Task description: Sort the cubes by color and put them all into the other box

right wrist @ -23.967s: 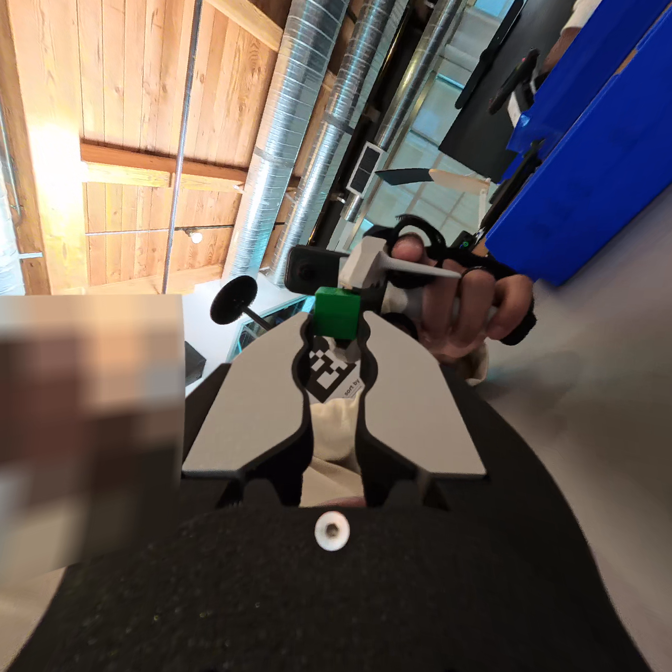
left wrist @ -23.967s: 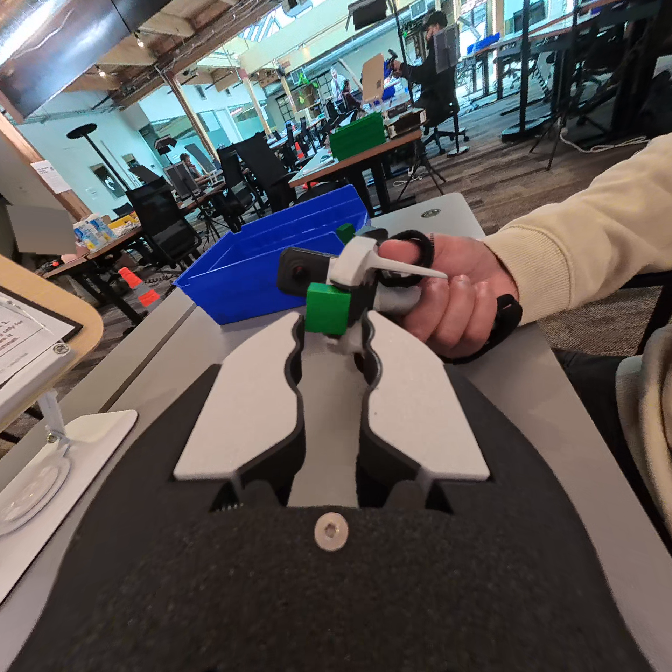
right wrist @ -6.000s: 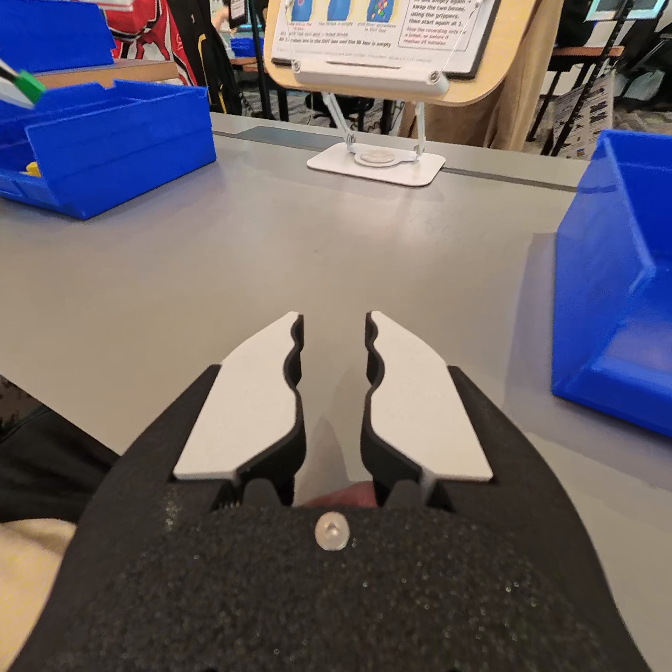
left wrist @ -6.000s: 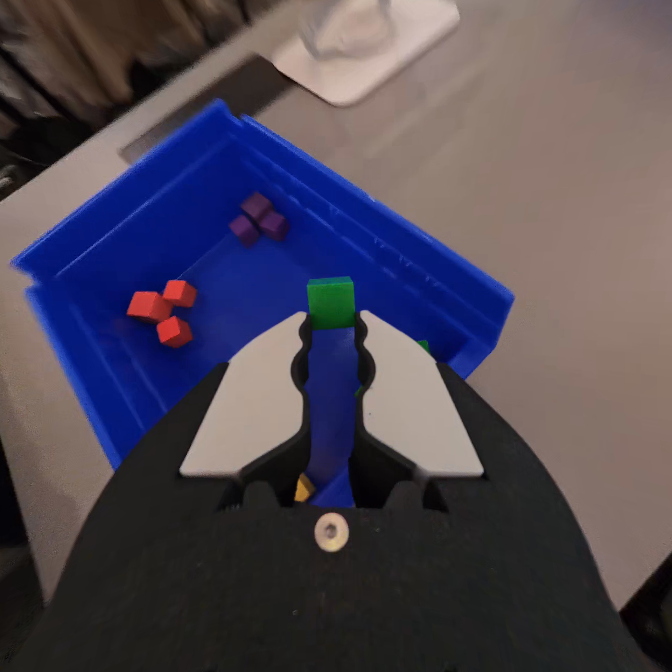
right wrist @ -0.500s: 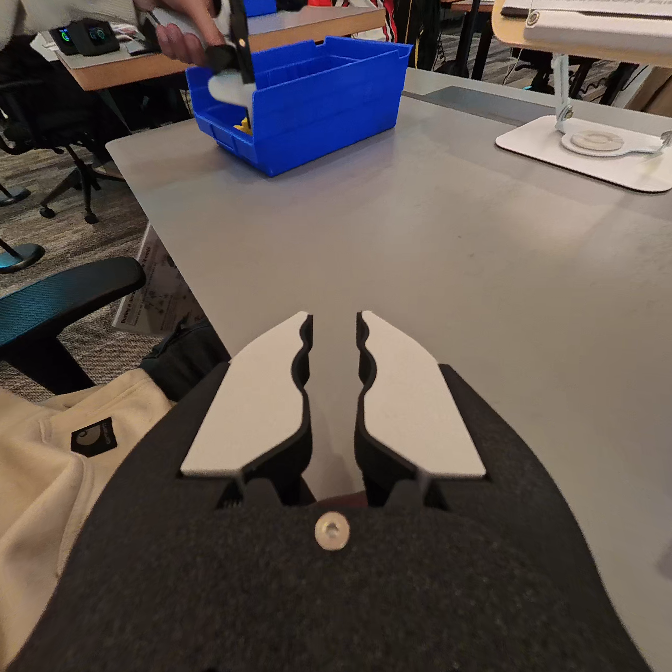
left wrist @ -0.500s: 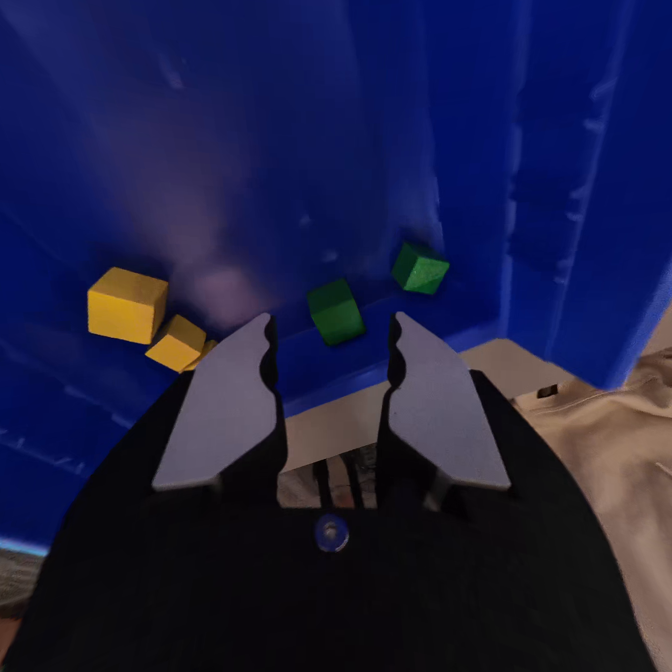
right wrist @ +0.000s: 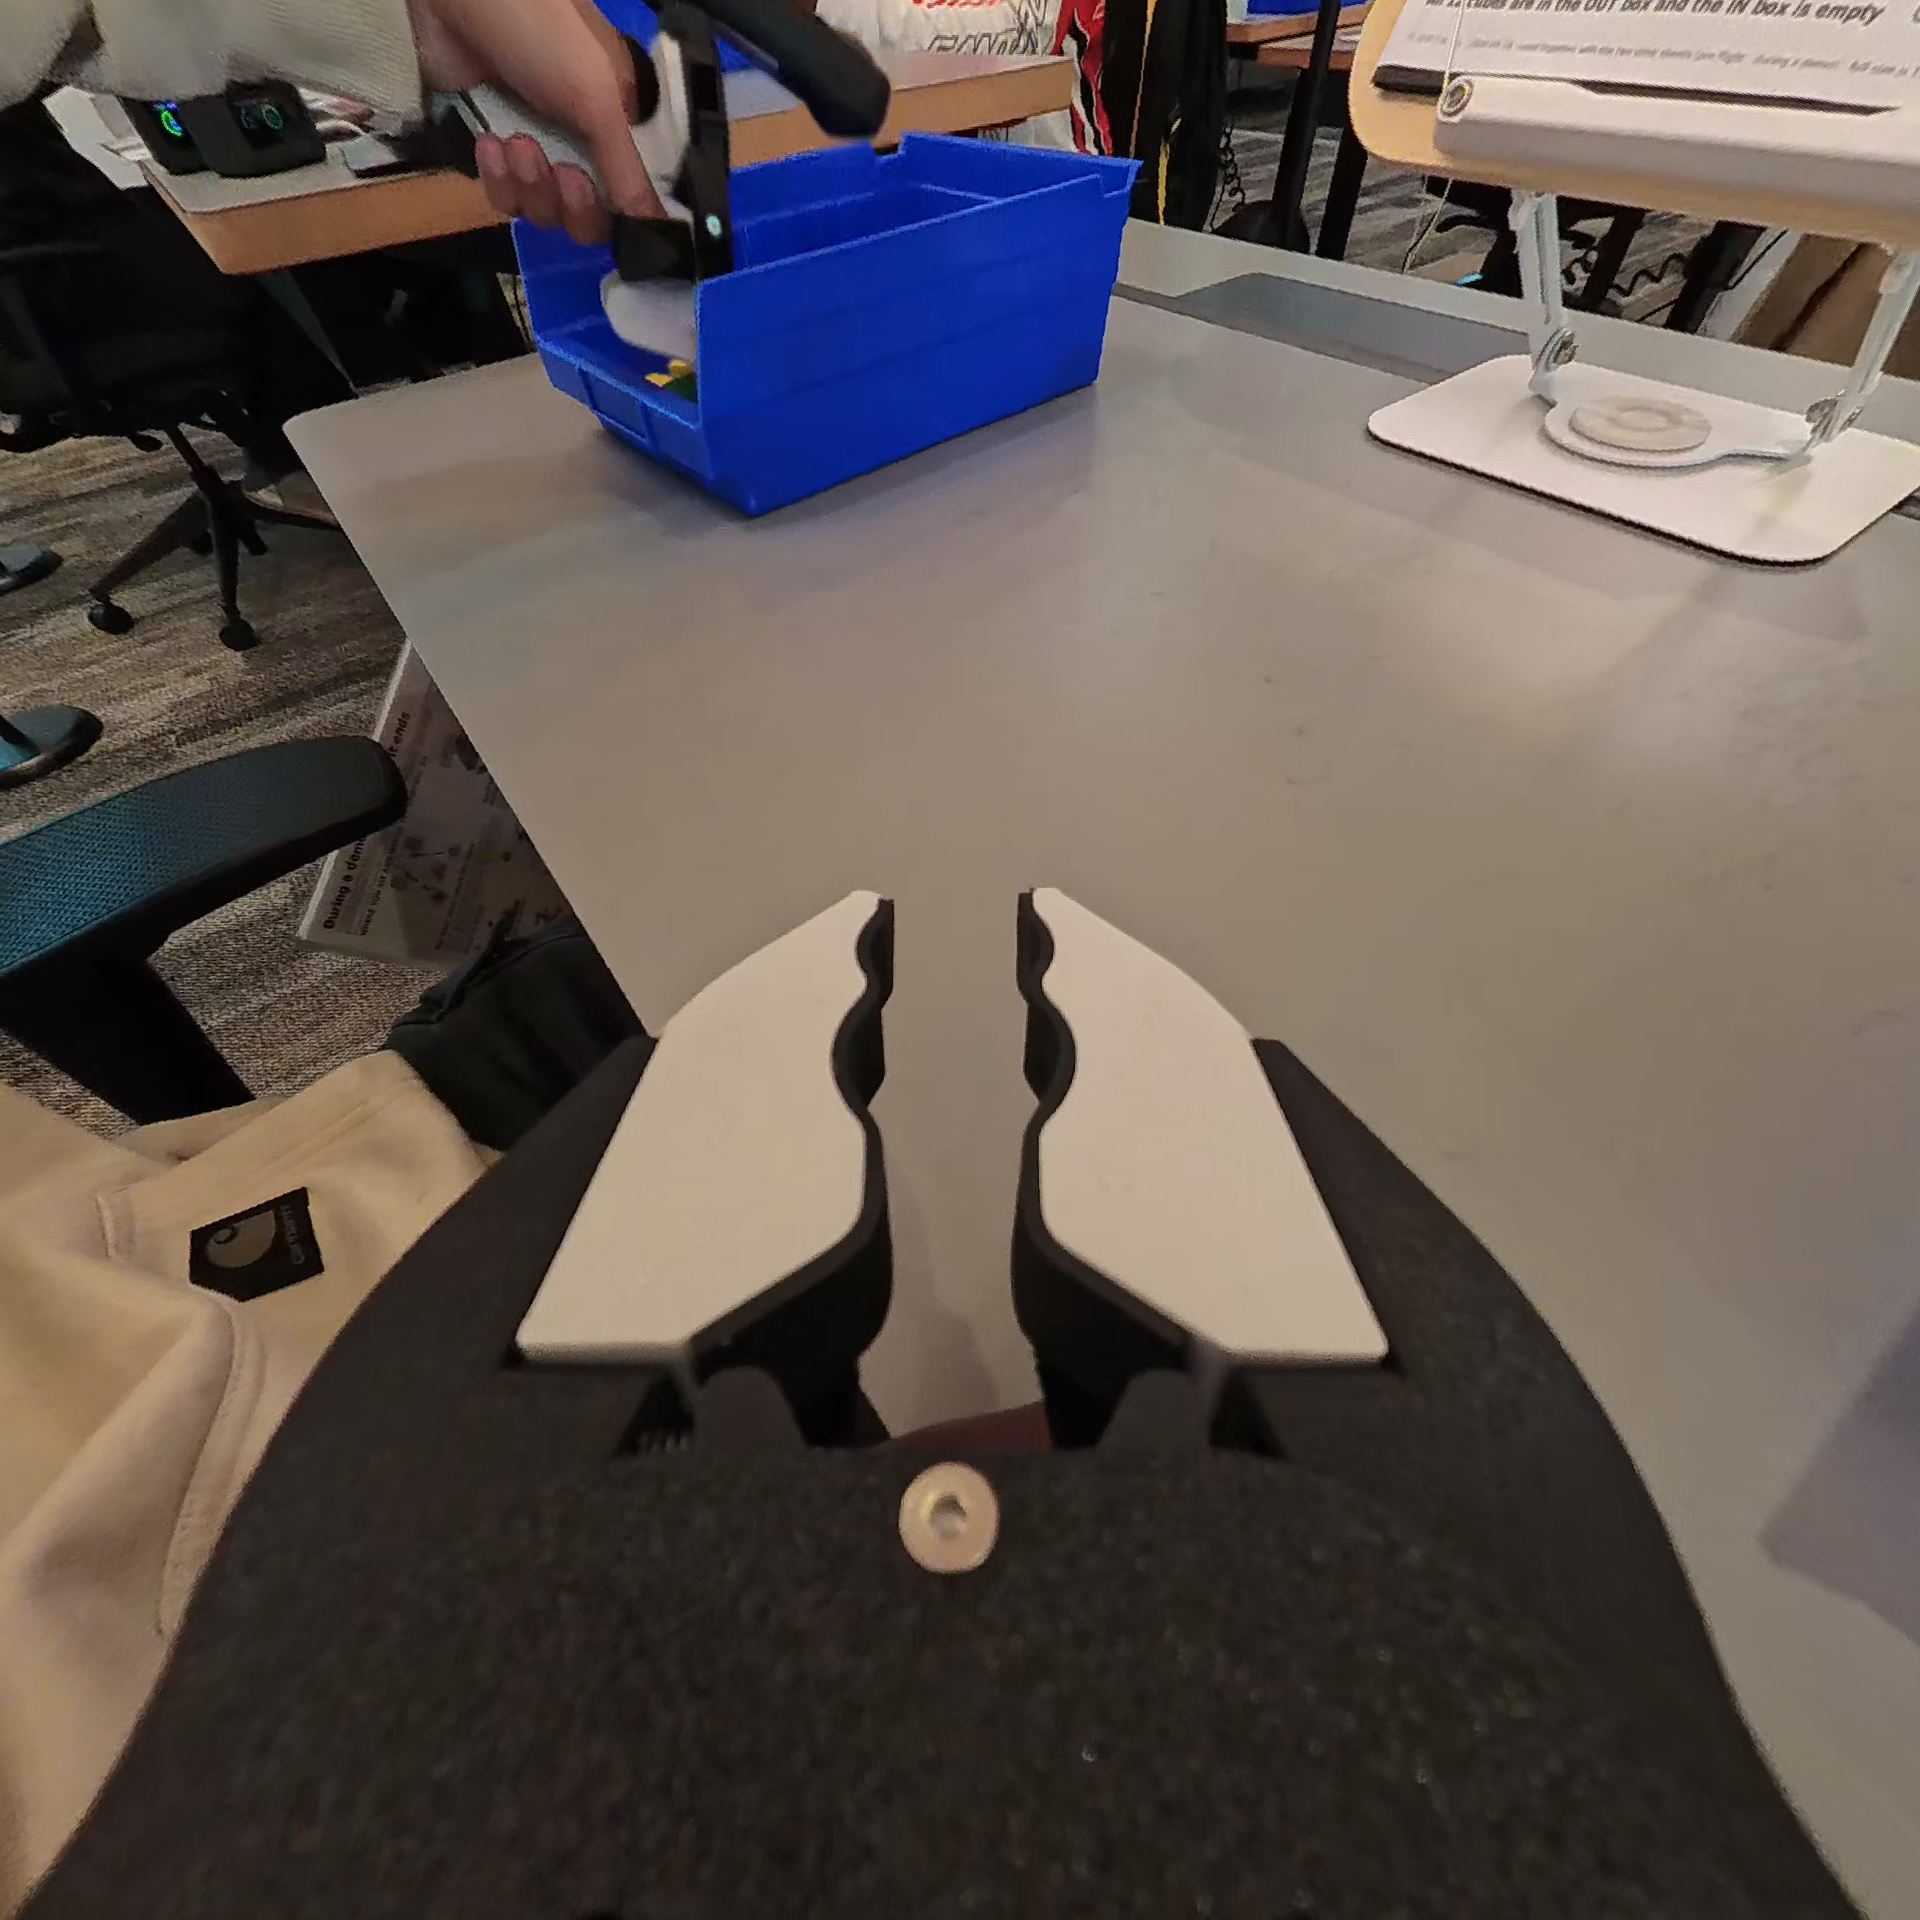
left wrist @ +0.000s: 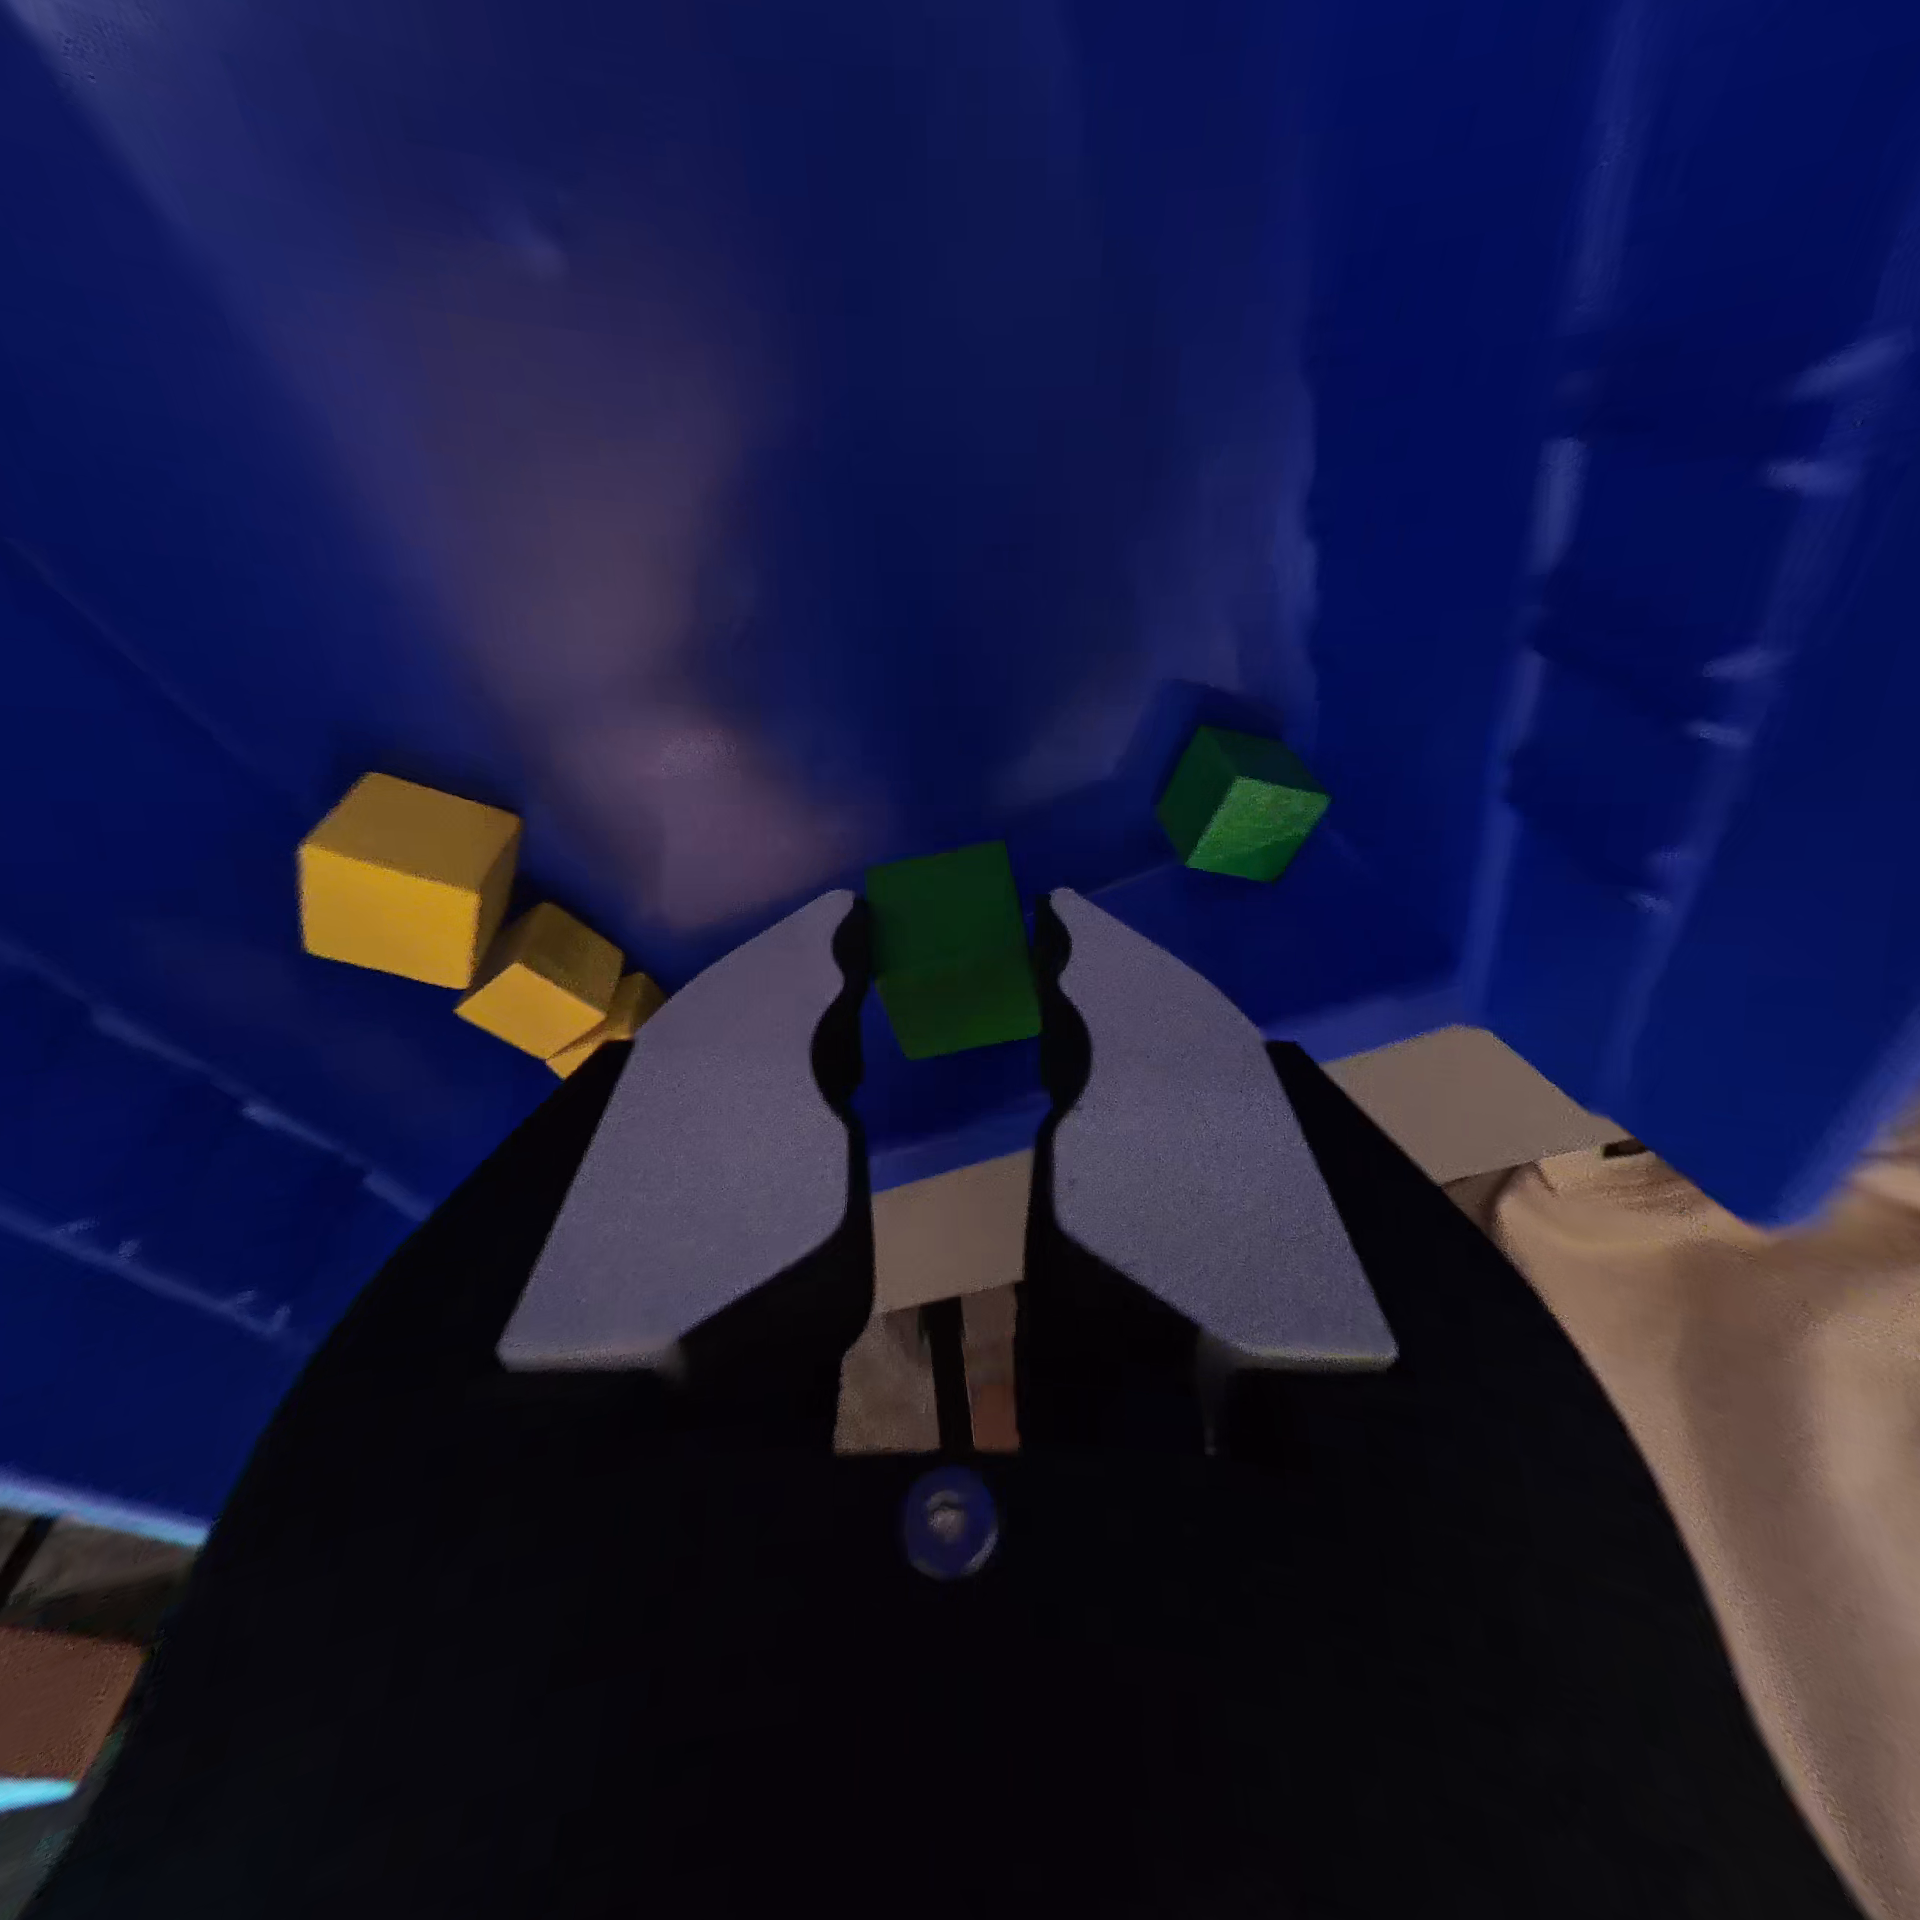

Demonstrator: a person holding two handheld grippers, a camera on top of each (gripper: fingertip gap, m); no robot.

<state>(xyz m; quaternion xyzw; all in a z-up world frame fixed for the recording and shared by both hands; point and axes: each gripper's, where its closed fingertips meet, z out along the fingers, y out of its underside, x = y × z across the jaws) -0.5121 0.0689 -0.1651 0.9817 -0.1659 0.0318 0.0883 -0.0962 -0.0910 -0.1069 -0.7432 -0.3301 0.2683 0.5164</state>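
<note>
Because your left gripper point(left wrist: 951, 914) sits deep inside the blue box point(left wrist: 1558, 520) with its fingers close on either side of a green cube point(left wrist: 951, 951), the main risk is a poor pinch. I can't tell whether the pads are touching the cube or just bracketing it, since thin dark gaps show on both sides and the frame is blurred. The cube looks slightly turned between the tips, so if you squeeze on its edges it could twist out and tumble toward the yellow cubes point(left wrist: 405, 878) to the left, mixing colours that lie apart now. The cube also lies near the box's low front lip, and a careless drag could push it against that wall or over it. A second green cube point(left wrist: 1242, 805) rests tilted near the right wall, well clear of the fingers.

Your right gripper point(right wrist: 954, 904) hovers spread and empty over the bare grey surface point(right wrist: 1351, 779), doing nothing.

The left wrist view alone shows the cubes and how the fingertips meet them. The right wrist view alone shows the wider setting: the box standing near the far left corner of the surface, your hand point(right wrist: 540, 135) holding the left gripper over its front end, and a white stand point(right wrist: 1642, 457) to the right.
</note>
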